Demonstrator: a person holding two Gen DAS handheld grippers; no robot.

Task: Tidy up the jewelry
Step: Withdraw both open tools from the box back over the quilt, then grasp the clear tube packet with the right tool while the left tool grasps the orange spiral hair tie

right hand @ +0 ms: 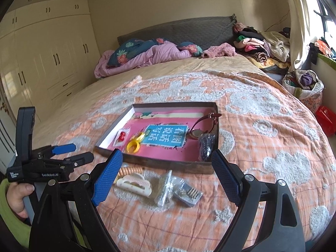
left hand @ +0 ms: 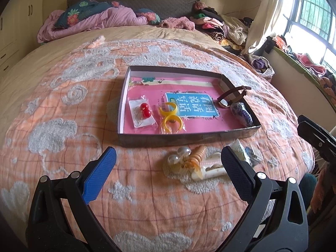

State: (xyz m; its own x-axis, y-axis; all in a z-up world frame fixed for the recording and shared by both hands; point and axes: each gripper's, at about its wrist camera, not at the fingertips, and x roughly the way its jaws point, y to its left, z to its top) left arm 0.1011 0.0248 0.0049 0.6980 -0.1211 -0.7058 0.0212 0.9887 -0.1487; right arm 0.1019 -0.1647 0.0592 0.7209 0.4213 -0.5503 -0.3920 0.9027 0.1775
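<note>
In the right wrist view alone, a hand (right hand: 15, 197) grips the left gripper (right hand: 72, 152)

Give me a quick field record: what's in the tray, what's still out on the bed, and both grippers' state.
tray: shallow box on the bedspread, pink lining
in tray: red bead earrings in a packet; yellow rings; brown-strap watch; dark blue beads
on bedspread, in front of tray: white hair claw; orange spiral tie; clear packets
left gripper: open, empty
right gripper: open, empty
</note>
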